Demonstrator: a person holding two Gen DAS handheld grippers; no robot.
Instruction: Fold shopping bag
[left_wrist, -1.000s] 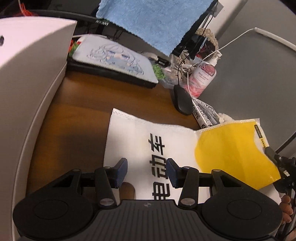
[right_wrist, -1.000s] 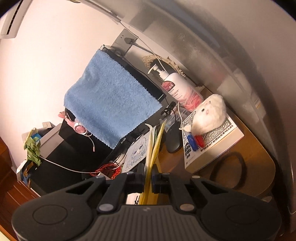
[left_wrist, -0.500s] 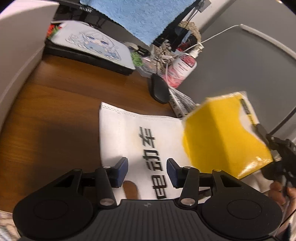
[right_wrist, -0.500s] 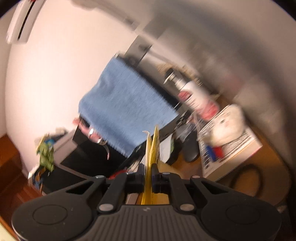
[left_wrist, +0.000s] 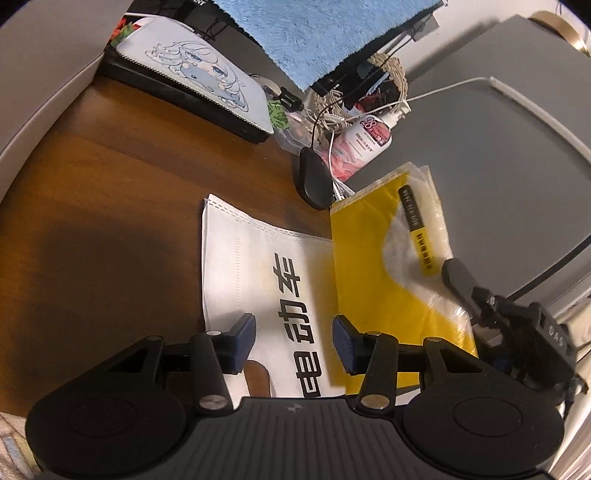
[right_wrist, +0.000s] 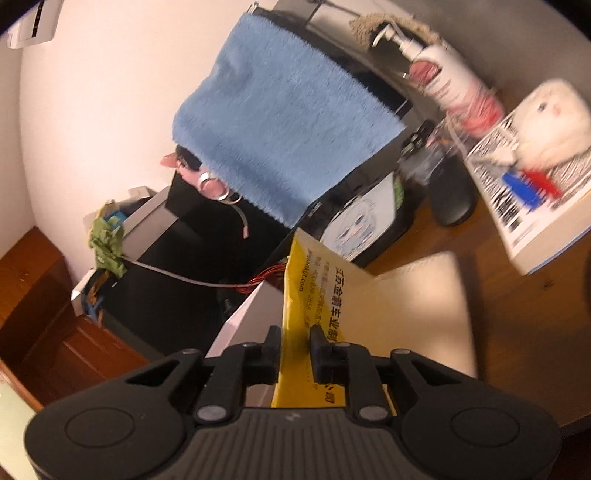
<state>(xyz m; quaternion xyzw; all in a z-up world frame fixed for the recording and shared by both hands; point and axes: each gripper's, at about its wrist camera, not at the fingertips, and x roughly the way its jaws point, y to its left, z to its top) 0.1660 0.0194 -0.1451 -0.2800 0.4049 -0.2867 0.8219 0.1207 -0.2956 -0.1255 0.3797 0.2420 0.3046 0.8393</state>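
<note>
Yellow bag edge (right_wrist: 295, 321) in clenched right claw (right_wrist: 294, 345); left claw (left_wrist: 293, 341) released above bare wood.

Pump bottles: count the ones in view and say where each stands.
1. The pump bottle stands at the desk's back edge, just behind the black mouse, beside the woven basket. Clutter there may hide others.
</note>
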